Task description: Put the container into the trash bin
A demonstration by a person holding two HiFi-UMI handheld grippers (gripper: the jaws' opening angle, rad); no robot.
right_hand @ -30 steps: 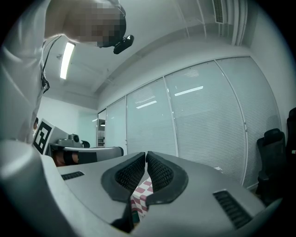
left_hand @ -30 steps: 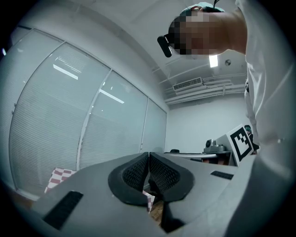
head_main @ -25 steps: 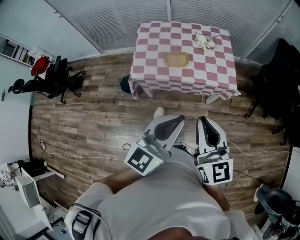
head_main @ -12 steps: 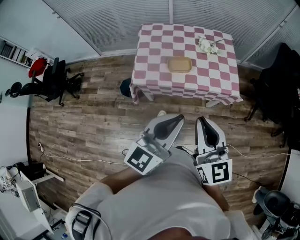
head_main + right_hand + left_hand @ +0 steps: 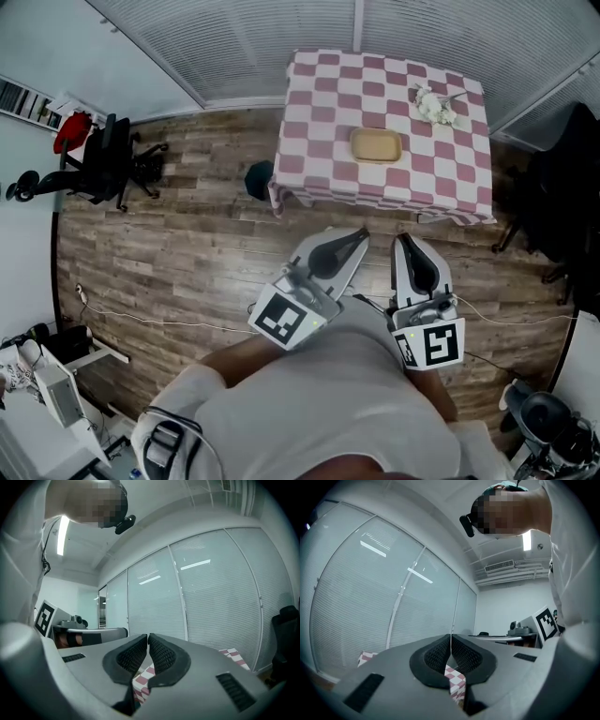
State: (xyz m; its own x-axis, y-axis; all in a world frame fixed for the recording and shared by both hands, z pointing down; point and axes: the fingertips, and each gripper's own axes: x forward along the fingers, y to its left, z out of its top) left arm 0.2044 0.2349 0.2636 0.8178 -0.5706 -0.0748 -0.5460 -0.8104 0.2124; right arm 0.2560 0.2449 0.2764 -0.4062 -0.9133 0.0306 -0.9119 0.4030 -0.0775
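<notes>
Left gripper (image 5: 361,236), right gripper (image 5: 403,241) at chest, jaws clenched, seemingly empty, facing table (image 5: 319,112).

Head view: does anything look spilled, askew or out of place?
Nothing is spilled or toppled. The container lies flat on the table, with the flowers near the table's far corner. The only oddity is a loose cable crossing the floor, possibly a trip risk.

The tablecloth (image 5: 319,112) is pink-and-white checked, the container (image 5: 376,145) tan.
</notes>
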